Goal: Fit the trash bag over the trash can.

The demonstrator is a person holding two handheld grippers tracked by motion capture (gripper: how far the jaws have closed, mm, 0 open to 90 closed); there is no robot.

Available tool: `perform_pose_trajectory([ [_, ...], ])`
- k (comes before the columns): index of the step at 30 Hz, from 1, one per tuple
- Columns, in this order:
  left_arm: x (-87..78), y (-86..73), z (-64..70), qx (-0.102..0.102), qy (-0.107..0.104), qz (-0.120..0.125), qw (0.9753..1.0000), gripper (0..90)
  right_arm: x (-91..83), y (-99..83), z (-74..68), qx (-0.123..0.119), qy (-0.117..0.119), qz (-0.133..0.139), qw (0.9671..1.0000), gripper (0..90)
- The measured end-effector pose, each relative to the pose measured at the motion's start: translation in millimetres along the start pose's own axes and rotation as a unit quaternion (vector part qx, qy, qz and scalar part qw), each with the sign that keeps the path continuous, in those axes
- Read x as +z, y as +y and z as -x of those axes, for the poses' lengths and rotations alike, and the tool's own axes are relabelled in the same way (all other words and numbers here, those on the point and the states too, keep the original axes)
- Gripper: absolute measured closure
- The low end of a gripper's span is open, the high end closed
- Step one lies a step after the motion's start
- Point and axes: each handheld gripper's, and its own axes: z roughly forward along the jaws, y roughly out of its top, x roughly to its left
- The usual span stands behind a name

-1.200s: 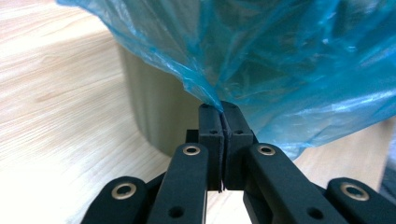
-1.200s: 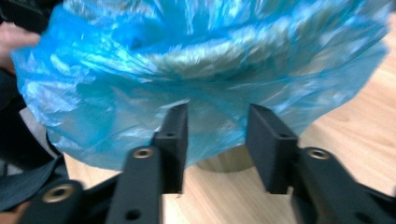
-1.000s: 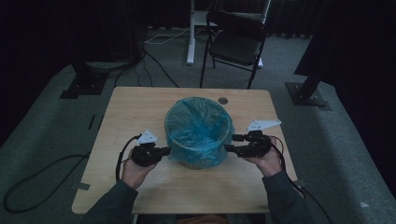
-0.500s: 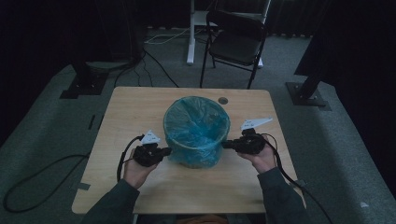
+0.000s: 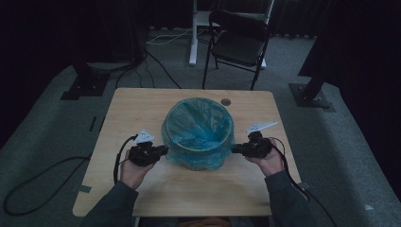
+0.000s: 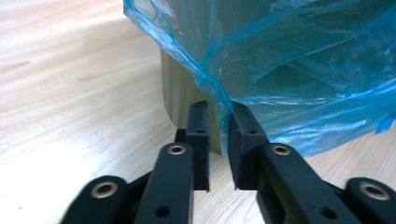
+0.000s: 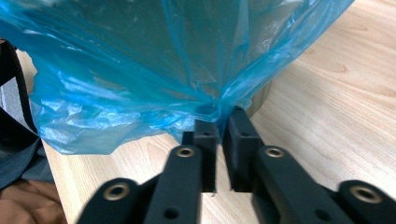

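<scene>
A beige bin (image 5: 198, 161) lined with a blue plastic bag (image 5: 198, 125) stands mid-table. The bag's rim is folded down over the outside of the bin. My left gripper (image 5: 163, 150) is at the bin's left side, low down. In the left gripper view its jaws (image 6: 219, 140) stand a narrow gap apart with the bag's (image 6: 299, 84) hanging edge pinched between the tips, the bin wall (image 6: 180, 93) just behind. My right gripper (image 5: 235, 149) is at the bin's right side. Its jaws (image 7: 218, 140) are nearly together on a gathered fold of the bag (image 7: 140, 79).
The wooden table (image 5: 142, 104) has a round cable hole (image 5: 226, 101) behind the bin. Its near edge lies close to my forearms. A black folding chair (image 5: 239, 42) and stand bases sit on the grey carpet beyond the table.
Both grippers have edged inward against the bin's sides at about the same height. The bin and bag have barely shifted.
</scene>
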Motion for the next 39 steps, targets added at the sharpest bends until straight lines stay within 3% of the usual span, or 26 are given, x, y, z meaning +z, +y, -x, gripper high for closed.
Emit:
perform_pose_trajectory([
  [9,-26.3,13.2,-2.8,0.011,0.000,0.047,0.9988,62.0,-7.1,4.2,-3.4,-0.012,0.008,0.021,0.9997,61.5],
  [18,-47.0,37.0,-4.1,0.024,-0.002,0.089,0.9957,58.3,-9.4,5.6,-3.2,-0.015,0.010,0.027,0.9995,58.5],
  [21,-50.1,50.1,-2.8,0.037,-0.004,0.098,0.9945,58.4,-9.9,5.1,-2.4,-0.014,0.009,0.028,0.9995,58.0],
  [31,-35.1,94.2,16.0,0.096,-0.034,0.098,0.9899,58.3,-9.8,5.0,-2.8,-0.017,0.013,0.027,0.9994,57.6],
  [39,-13.8,120.5,25.8,0.126,-0.056,0.076,0.9876,58.1,-10.7,4.3,-1.9,-0.015,0.014,0.029,0.9994,57.4],
])
